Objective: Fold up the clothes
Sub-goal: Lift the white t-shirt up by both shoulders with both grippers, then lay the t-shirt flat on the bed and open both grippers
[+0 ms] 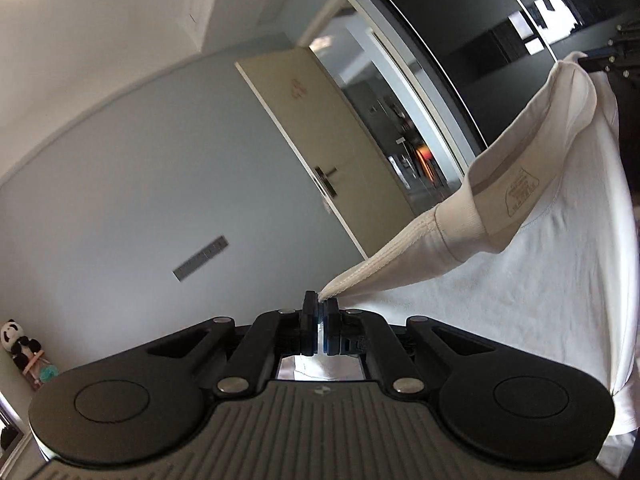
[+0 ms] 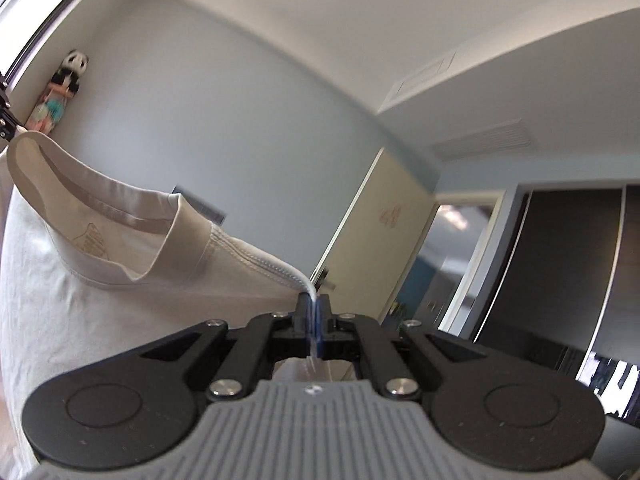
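Note:
A white T-shirt [image 1: 540, 248] hangs in the air, stretched between both grippers, its ribbed collar [image 1: 516, 168] with a printed label facing the cameras. My left gripper [image 1: 321, 300] is shut on one shoulder seam of the shirt. In the right wrist view the same T-shirt [image 2: 80, 280] spreads to the left, its collar [image 2: 120, 216] sagging open, and my right gripper [image 2: 314, 304] is shut on the other shoulder seam. The other gripper [image 1: 612, 60] shows dimly at the far end of the shirt. The shirt's lower part is hidden below the frames.
Both cameras point up at a pale blue-grey wall [image 1: 140, 184] and ceiling. A cream door [image 1: 320, 152] stands open beside a dark wardrobe [image 1: 460, 20]. A panda toy [image 2: 68, 80] sits in a corner on a ledge.

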`<state>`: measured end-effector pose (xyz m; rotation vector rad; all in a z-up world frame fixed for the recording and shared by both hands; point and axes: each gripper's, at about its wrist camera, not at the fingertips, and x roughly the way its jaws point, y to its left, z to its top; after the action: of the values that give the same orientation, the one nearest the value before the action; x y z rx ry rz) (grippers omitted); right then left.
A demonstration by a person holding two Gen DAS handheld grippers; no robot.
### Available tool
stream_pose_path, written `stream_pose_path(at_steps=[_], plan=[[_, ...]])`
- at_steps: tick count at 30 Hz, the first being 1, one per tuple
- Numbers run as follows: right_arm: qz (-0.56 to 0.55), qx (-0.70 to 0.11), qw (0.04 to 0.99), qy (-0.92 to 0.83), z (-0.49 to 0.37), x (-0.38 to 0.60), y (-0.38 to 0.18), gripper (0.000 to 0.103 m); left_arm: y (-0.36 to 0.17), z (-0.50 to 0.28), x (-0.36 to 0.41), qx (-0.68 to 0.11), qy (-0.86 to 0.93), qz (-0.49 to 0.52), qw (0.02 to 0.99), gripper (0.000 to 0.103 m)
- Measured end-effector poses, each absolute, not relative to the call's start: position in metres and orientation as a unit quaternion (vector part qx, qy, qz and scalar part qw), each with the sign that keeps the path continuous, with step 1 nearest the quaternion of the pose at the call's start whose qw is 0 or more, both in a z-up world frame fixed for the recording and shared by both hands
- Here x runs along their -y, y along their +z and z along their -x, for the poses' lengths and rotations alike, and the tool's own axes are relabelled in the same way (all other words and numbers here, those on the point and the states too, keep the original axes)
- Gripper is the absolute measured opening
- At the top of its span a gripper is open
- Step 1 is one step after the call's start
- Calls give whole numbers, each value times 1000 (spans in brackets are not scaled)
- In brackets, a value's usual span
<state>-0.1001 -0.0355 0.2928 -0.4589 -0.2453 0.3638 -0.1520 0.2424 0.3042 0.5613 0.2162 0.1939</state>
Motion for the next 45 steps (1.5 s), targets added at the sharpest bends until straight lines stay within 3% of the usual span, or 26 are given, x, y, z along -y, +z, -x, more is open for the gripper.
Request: stream_pose_path(at_steps=[13, 20, 26, 36, 45], plan=[[184, 169, 956, 156, 157, 72, 318, 3, 361, 219, -174, -2, 92, -280, 956, 1], [145, 237, 951, 137, 194, 95, 339, 3, 381, 248, -149, 53, 86, -277, 956, 1], [126, 268, 945, 138, 199, 100, 350, 3, 388, 253, -149, 54, 66, -247, 965, 1], [149, 176, 959, 165, 132, 66, 304, 3, 346, 191, -199, -58, 46, -203, 976, 1], [191, 38, 963, 185, 6, 2, 222, 3, 253, 40, -279, -206, 33, -148, 967, 1]])
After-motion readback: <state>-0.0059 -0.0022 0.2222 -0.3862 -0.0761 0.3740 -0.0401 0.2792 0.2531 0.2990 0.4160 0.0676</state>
